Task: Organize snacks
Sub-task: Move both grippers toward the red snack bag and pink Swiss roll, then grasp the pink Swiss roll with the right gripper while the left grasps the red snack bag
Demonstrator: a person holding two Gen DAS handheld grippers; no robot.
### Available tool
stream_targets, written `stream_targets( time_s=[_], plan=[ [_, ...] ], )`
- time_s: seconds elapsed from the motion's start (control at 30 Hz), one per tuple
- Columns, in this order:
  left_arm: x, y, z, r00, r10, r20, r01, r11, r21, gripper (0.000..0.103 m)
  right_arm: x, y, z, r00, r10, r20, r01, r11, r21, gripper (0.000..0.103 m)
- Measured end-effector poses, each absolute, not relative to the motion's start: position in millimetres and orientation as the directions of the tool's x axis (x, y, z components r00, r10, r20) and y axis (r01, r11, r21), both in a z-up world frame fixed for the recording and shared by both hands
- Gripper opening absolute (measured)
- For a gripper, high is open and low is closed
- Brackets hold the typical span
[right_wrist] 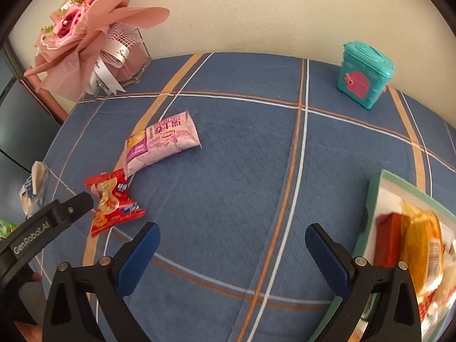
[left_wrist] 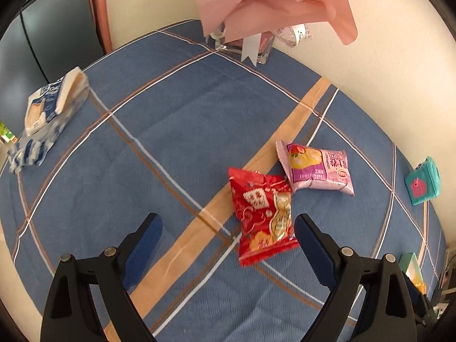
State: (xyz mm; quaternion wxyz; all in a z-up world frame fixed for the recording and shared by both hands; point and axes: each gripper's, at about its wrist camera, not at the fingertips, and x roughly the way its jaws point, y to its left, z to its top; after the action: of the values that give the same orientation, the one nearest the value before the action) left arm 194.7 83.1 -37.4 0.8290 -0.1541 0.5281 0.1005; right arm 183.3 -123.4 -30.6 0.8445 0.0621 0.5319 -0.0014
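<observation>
Left tongs (left_wrist: 228,225) wide, nothing held, above the blue plaid cloth-covered bench (left_wrist: 159,148). Shiny red foil snack packet (left_wrist: 263,218) lies just ahead of them, nearer their right finger. Right tongs (right_wrist: 232,238) wide, nothing held. Pink-purple snack pouch (left_wrist: 317,169) touches the red packet's far corner. Beyond the red packet: teal plastic box (right_wrist: 364,75), pink paper bouquet (right_wrist: 85,31).

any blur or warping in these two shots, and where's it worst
Left wrist view: fisheye bows the tablecloth stripes; the blue-white packet at the left rim smears. Right wrist view: the tray and its snacks at the right edge blur most; the pink packet stays sharp.
</observation>
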Motion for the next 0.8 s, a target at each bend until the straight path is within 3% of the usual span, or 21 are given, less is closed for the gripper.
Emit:
stream_targets(
  time_s=[0.8],
  plan=[
    [201, 137, -52, 0.477, 0.002, -0.879, -0.427, 0.875, -0.229, 0.094, 275, -70, -43, 0.416, 0.146, -0.898, -0.043, 0.989, 0.141, 0.103]
  ],
)
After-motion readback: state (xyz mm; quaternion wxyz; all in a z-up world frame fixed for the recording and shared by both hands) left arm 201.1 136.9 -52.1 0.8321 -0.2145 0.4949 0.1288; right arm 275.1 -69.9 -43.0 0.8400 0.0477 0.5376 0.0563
